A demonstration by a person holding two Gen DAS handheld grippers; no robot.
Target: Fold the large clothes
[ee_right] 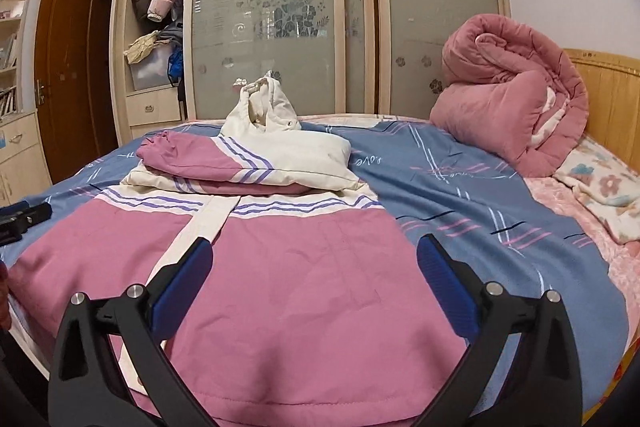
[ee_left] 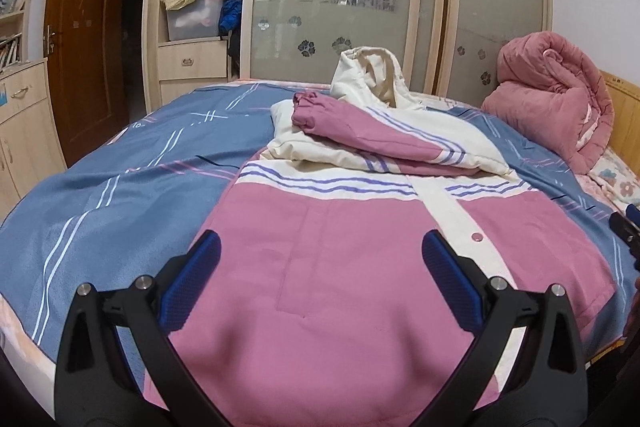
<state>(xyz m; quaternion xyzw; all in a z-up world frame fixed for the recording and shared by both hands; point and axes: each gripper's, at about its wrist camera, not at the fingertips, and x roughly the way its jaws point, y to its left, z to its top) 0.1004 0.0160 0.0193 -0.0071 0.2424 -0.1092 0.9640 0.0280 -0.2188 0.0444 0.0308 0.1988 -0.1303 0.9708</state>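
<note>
A pink and cream padded jacket (ee_left: 320, 267) lies front up on the bed, hem towards me. Both sleeves (ee_left: 372, 139) are folded across its chest, and the cream hood (ee_left: 372, 75) stands up at the far end. My left gripper (ee_left: 320, 247) is open and empty, hovering over the jacket's lower left part. In the right wrist view the jacket (ee_right: 300, 267) fills the near bed, with the folded sleeves (ee_right: 240, 163) and the hood (ee_right: 260, 107) beyond. My right gripper (ee_right: 314, 255) is open and empty over the lower right part.
The bed has a blue patterned sheet (ee_left: 120, 179). A rolled pink quilt (ee_right: 512, 99) sits by the wooden headboard (ee_right: 612, 99) at the right. A wardrobe with frosted sliding doors (ee_right: 280, 19) stands behind the bed, and a brown door (ee_left: 84, 39) is at the left.
</note>
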